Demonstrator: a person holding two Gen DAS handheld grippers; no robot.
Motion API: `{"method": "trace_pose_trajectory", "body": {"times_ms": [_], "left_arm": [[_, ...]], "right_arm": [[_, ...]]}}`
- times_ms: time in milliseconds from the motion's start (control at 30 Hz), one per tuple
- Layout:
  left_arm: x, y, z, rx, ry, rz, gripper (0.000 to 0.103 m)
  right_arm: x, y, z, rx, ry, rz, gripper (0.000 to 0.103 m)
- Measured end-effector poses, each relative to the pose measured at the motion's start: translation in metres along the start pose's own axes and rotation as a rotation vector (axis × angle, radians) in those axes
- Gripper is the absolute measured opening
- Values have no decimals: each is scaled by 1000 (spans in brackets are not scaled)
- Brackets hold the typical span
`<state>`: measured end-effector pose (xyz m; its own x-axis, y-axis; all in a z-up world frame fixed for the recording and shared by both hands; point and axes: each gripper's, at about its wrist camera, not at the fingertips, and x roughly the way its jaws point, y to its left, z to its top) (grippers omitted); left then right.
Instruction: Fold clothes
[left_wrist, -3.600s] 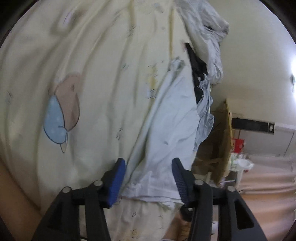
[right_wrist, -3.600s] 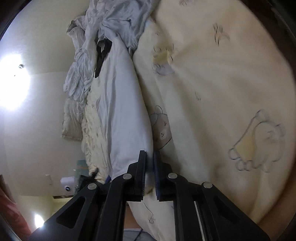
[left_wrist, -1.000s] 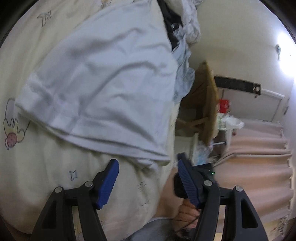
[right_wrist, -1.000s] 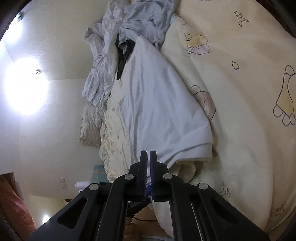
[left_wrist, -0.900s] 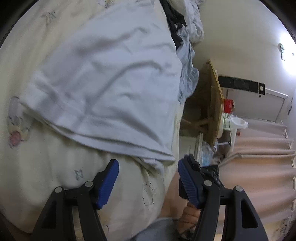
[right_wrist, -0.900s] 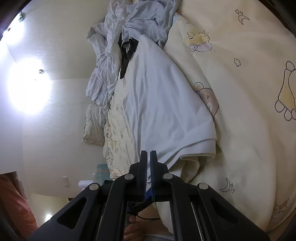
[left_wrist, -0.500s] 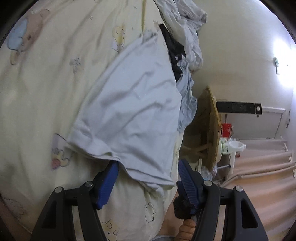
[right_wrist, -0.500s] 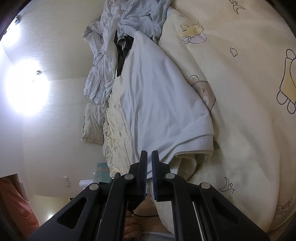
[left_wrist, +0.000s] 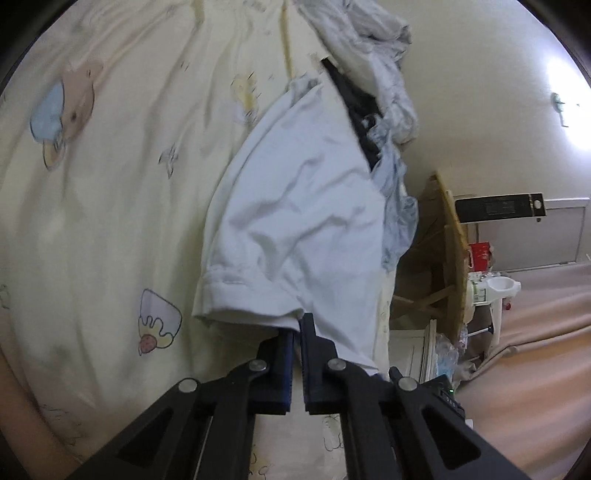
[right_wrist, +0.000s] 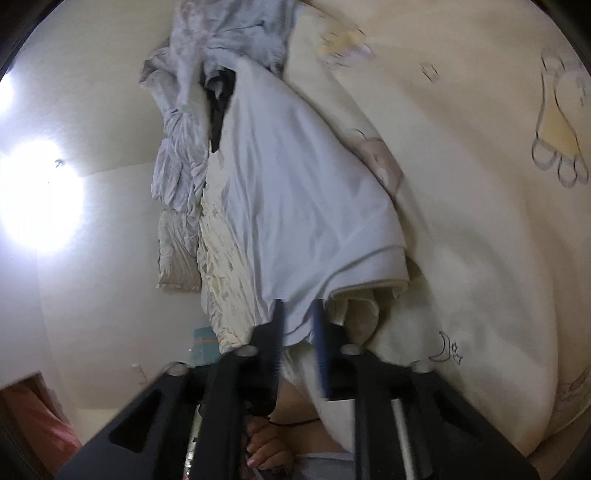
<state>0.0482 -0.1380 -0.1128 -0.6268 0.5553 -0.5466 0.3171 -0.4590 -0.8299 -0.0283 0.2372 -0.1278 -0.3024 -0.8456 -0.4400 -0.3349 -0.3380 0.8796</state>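
Left tool (left_wrist: 297, 325), spread wide half a second ago, is now pressed together, pinching the near hem of the white shirt (left_wrist: 306, 206). Right tool (right_wrist: 298, 314), nearly closed before, now shows fingers parted around the shirt's edge at 6 o'clock. Shirt lies on the cartoon-print bed (left_wrist: 110, 206), with the rumpled clothes pile (left_wrist: 373, 48) beyond at 12 o'clock.
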Motion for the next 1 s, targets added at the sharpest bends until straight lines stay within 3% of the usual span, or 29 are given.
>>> {"method": "trace_pose_trajectory", "body": {"times_ms": [67,367,433,467,567,633,700,867,1000], "left_arm": [[-5,2,1,-9,-15,-12,3],[-7,4,4,-32,-34,-10,3],[-4,9,6,-55,-23,28,3],[-3,12,7,-68,-19,36,3],[-5,19,9,-105,-39,34,7],[-7,20,11,-112,-53,51,8],[-9,16,9,-101,-58,61,1],[-26,6,2,-84,-89,48,1],[-28,9,-6,-99,-64,116,1]], "right_arm": [[2,-2,-1,17,9,-9,51],[15,5,3,-3,-16,-87,50],[22,4,9,2,-26,-73,46],[25,5,12,-3,-33,-70,38],[31,13,18,-61,-63,-116,4],[30,12,18,-71,-75,-137,2],[28,14,14,-96,-77,-149,2],[12,28,3,-168,-104,-113,1],[4,30,-3,-189,-96,-142,1]]}}
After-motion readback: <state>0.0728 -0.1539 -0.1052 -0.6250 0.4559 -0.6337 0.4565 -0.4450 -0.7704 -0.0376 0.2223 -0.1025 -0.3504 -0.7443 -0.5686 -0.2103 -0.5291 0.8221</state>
